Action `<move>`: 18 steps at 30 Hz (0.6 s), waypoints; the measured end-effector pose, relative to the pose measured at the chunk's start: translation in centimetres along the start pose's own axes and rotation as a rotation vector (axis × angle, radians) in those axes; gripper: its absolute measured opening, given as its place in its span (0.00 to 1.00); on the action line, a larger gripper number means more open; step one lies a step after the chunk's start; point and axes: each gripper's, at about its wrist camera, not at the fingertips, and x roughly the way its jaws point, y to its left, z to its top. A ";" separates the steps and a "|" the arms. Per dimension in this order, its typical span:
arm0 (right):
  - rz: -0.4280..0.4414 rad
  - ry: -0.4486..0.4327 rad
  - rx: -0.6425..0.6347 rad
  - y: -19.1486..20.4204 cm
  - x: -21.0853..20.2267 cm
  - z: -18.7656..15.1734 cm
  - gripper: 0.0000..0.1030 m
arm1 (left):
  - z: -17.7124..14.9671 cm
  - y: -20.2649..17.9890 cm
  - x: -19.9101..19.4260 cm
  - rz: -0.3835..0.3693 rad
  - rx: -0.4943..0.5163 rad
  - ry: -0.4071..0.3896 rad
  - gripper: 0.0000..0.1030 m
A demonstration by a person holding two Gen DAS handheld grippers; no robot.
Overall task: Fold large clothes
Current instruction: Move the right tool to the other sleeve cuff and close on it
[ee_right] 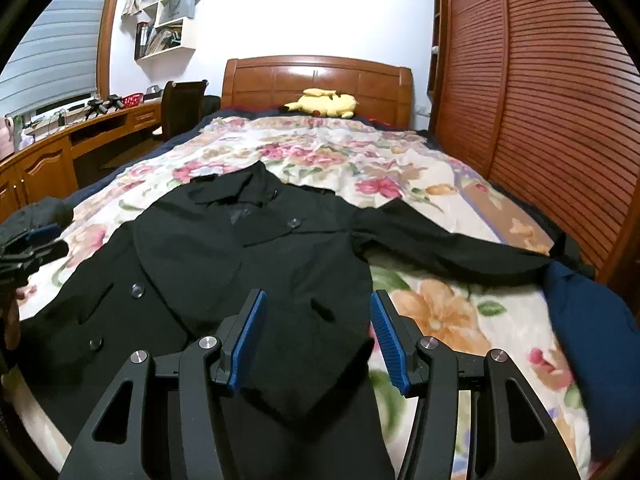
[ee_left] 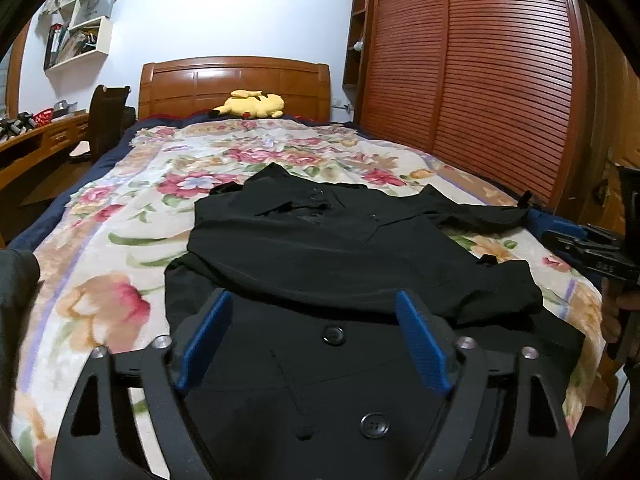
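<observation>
Left wrist view: left gripper (ee_left: 314,344) spread wide, gripping nothing, low over hem of black coat (ee_left: 320,248) spread on floral bedspread (ee_left: 120,220); one sleeve already folded across chest.

Right wrist view: right gripper (ee_right: 318,336) wide too, empty, above coat's lower edge; other sleeve (ee_right: 452,248) outstretched. Sleeve fold likely in hand; next calls for pinching that cuff, carrying inward.

the bed (ee_right: 460,184) is covered with a flowered blanket (ee_right: 328,148). a black coat (ee_right: 240,264) lies spread flat on it, one sleeve stretched to the right. a yellow plush toy (ee_right: 326,104) rests near the wooden headboard (ee_right: 316,76).
</observation>
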 end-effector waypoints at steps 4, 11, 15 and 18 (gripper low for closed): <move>-0.011 0.038 -0.027 0.1 1.9 -1.0 0.54 | 0.0 -0.6 0.2 0.008 0.026 0.006 0.95; -0.022 0.247 -0.037 -0.9 6.5 -4.7 0.54 | -0.1 -1.2 0.4 0.038 0.045 0.004 0.95; 0.009 0.313 -0.030 -1.4 7.3 -6.2 0.54 | 0.0 -1.3 0.7 0.035 0.044 0.003 0.95; 0.019 0.302 -0.029 -1.7 6.4 -6.0 0.54 | 0.2 -1.5 1.2 0.030 0.040 0.005 0.95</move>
